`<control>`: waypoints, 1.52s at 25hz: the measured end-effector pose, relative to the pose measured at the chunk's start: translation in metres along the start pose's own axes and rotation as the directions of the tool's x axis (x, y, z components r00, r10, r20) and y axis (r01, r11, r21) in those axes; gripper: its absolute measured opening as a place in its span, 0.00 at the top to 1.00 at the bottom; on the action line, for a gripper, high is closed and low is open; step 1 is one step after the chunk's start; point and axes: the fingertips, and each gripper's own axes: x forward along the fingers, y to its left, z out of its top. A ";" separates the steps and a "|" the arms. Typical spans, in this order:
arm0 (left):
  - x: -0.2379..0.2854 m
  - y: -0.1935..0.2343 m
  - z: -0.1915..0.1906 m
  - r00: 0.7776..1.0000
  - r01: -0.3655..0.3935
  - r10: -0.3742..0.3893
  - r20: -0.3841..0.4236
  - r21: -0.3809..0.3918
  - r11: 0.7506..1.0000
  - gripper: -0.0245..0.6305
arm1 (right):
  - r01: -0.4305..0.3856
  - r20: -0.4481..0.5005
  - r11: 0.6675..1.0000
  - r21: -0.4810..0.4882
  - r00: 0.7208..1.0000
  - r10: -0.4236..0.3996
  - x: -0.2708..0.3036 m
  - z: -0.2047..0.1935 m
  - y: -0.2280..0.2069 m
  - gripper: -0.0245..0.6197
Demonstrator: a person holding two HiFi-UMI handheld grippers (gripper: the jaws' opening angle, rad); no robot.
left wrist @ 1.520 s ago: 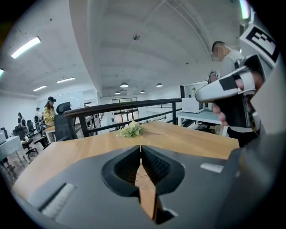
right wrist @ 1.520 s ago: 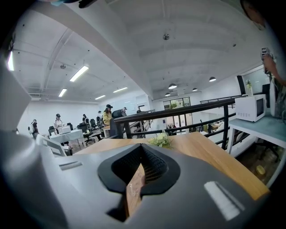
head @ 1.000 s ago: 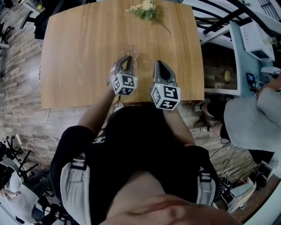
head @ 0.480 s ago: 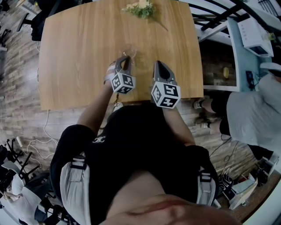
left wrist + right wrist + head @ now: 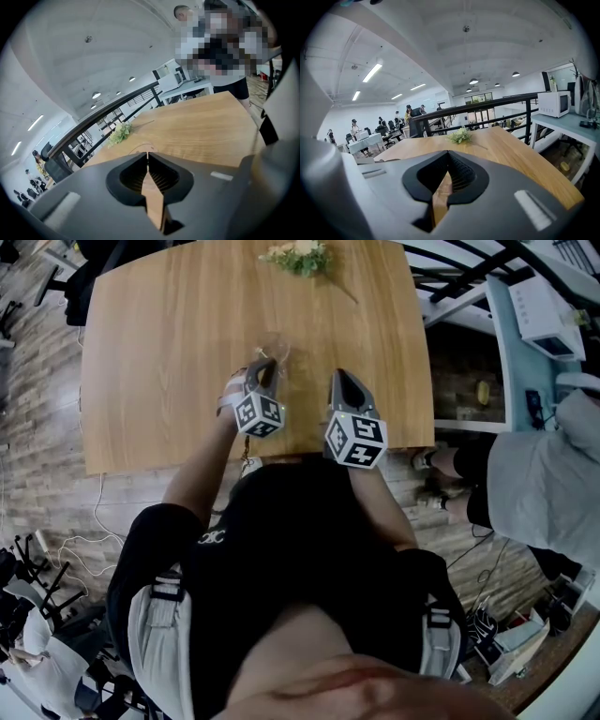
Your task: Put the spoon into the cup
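Left gripper (image 5: 266, 364) jaws pressed together, nothing between; right gripper (image 5: 338, 376) same, both over near edge of table (image 5: 159, 352). Cup (image 5: 277, 346): faint clear outline just past left tips, hard to read. Can't make out spoon. Flower sprig (image 5: 301, 257) at far edge, well apart.

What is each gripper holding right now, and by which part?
Nothing is held. The left gripper has its jaws together with only the table showing past them, and the right gripper is likewise shut and empty.
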 end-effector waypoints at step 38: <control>-0.051 0.045 0.032 0.988 -0.012 0.065 0.143 -0.343 0.939 0.95 | -0.038 0.013 0.999 0.013 0.999 0.038 0.013 0.005 0.022 0.96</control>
